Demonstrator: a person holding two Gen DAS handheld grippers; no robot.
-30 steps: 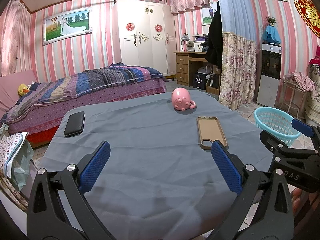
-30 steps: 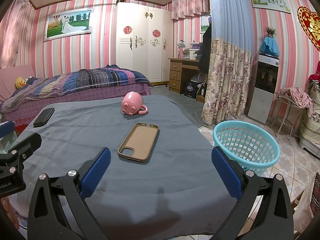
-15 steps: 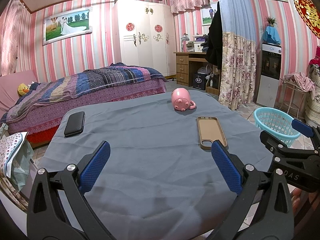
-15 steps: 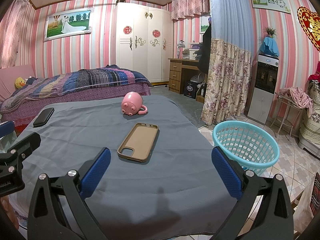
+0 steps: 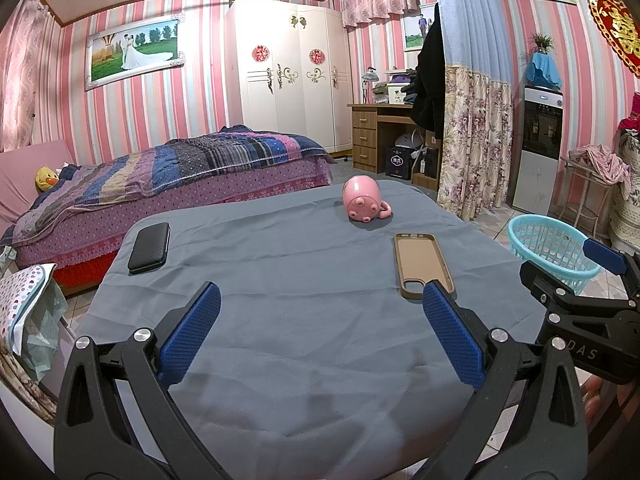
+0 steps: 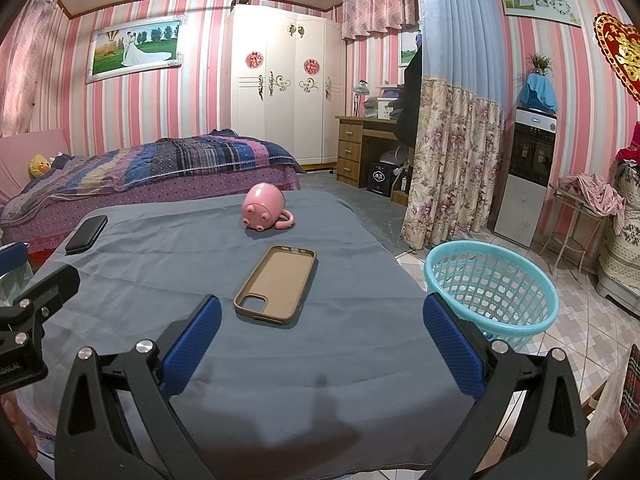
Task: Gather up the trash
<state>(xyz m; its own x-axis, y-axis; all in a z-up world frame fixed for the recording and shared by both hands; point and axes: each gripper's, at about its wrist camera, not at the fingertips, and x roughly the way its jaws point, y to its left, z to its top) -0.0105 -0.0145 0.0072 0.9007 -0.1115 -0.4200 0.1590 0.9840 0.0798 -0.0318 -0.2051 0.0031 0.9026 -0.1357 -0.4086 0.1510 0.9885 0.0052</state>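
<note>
Though clipped leftward, teal basket (image 6: 491, 289) whole from right.

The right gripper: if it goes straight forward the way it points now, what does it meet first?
Probably the tan phone case, lying flat on the grey cloth just ahead of the open right gripper, slightly toward its left finger. The pink mug lies on its side farther along. The gripper's height is unclear, so it may pass over the case.

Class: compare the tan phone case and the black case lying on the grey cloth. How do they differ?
The tan phone case lies open side up with a camera cutout showing; the black case shows a plain closed face. The tan one sits mid-table near the pink mug; the black one lies at the far left edge. Both lie flat.
</note>
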